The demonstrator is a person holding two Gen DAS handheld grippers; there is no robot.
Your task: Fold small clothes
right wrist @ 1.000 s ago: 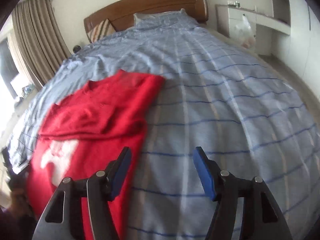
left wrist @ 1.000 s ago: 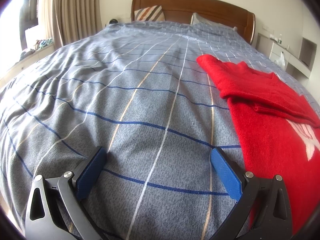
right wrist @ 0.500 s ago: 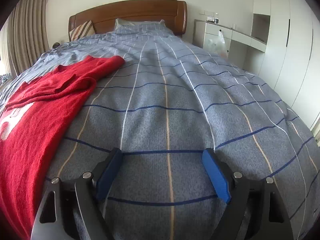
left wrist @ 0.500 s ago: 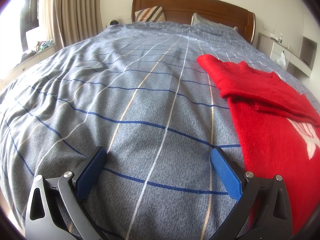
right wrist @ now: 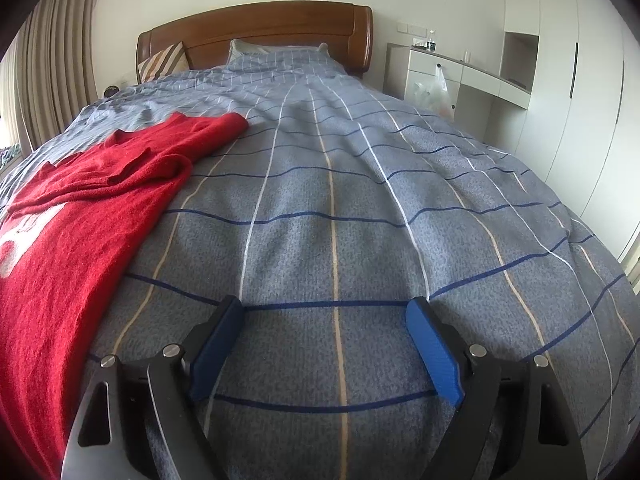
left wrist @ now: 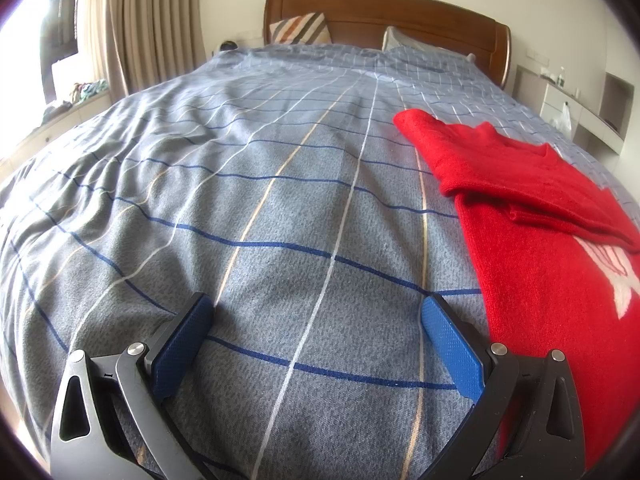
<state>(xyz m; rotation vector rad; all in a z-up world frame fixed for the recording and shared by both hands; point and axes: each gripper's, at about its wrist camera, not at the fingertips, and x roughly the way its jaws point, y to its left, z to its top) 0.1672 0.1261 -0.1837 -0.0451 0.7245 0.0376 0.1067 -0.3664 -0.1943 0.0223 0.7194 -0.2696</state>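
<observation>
A red knitted sweater (left wrist: 536, 240) with a white print lies flat on the checked bed cover, its upper part folded over itself. In the left wrist view it fills the right side; in the right wrist view the sweater (right wrist: 80, 216) fills the left side. My left gripper (left wrist: 316, 312) is open just above the cover, left of the sweater's edge, with nothing between its blue pads. My right gripper (right wrist: 330, 316) stands wide open over bare cover to the right of the sweater, holding nothing.
The grey-blue checked duvet (right wrist: 360, 200) covers the whole bed up to a wooden headboard (right wrist: 260, 36) with pillows (left wrist: 300, 28). A white desk and wardrobe (right wrist: 560, 80) stand on the right, with curtains (left wrist: 152, 28) and a window on the left.
The right gripper swung from over the sweater's right edge to the bare cover beside it, sank lower and opened wider. The left gripper stayed still and open.
</observation>
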